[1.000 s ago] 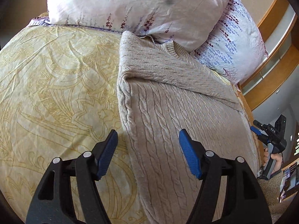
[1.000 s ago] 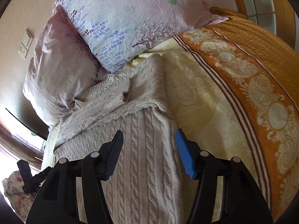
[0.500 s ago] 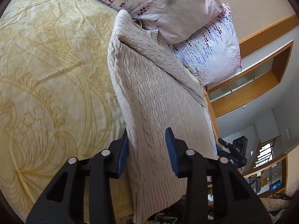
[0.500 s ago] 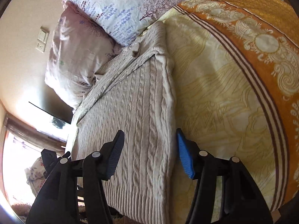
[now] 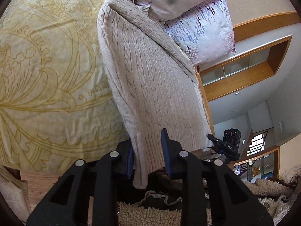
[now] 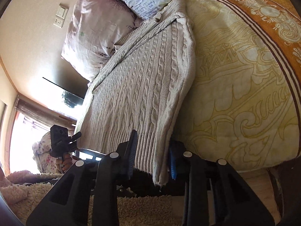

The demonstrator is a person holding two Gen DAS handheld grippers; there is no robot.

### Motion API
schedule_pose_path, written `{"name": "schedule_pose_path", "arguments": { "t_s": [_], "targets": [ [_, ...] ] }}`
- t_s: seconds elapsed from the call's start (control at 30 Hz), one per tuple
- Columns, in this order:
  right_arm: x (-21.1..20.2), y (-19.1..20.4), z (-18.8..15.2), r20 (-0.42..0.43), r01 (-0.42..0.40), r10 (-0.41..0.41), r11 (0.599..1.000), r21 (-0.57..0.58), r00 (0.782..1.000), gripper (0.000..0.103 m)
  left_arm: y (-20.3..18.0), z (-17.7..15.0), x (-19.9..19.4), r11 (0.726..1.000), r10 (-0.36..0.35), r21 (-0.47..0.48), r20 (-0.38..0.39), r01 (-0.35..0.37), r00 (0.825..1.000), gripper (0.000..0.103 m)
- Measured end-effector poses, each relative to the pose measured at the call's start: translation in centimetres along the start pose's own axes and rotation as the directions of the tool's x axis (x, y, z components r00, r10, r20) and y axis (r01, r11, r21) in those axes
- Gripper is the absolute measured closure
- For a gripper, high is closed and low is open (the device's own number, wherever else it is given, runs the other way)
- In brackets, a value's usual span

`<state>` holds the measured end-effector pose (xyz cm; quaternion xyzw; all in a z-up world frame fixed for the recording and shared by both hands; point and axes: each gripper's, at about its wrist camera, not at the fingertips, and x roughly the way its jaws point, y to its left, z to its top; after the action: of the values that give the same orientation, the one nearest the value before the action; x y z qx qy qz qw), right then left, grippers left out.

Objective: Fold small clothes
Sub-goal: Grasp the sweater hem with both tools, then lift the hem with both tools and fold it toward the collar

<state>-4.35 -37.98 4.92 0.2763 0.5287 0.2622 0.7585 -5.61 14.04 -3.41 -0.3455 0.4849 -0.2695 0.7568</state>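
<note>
The right gripper (image 5: 228, 146) reads "DAS" (small white letters).

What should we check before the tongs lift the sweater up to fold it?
1. Left tongs around a hem corner: ok, the ribbed edge sits between the pads.
2. Right tongs around the other hem corner: ok.
3. Both tongs squeezed tight: cannot tell, a gap shows beside the knit.
4. Sweater lying flat on the bedspread: ok, sleeve already folded across the top.
5. Collar end clear of the pillows: not ok, it touches them.
6. Hem fully on the bed: not ok, it hangs over the edge.
</note>
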Motion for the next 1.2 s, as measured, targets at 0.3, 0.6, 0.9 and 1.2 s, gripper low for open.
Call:
{"name": "schedule_pose_path", "arguments": {
  "t_s": [0.3,0.6,0.9,1.2],
  "targets": [
    [-0.6,2.8,0.5,0.187,0.103,-0.062,0.97,-0.218,0.98,0.094,-0.8,0.7,-0.9,0.995,0.066,0.073,0.069,-0.071,0.995,0.097],
    [-1.5,6.4,2.7,0.439,0.241,-0.062,0.899,-0.365,0.896,0.095,-1.8,4.2,-2.6,0.988,0.067,0.126,0.206,-0.094,0.976,0.097],
    [-1.1,7.7,7.2,0.573,0.32,-0.069,0.88,-0.351,0.817,0.095,-1.8,10.7,-3.1,0.993,0.043,0.089,0.352,-0.079,0.935,0.097],
    [0.7,7.8,12.5,0.613,0.313,-0.07,0.902,-0.299,0.787,0.095,-2.3,16.8,-1.7,0.993,0.04,0.082,0.41,-0.081,0.911,0.097]
  ]
}}
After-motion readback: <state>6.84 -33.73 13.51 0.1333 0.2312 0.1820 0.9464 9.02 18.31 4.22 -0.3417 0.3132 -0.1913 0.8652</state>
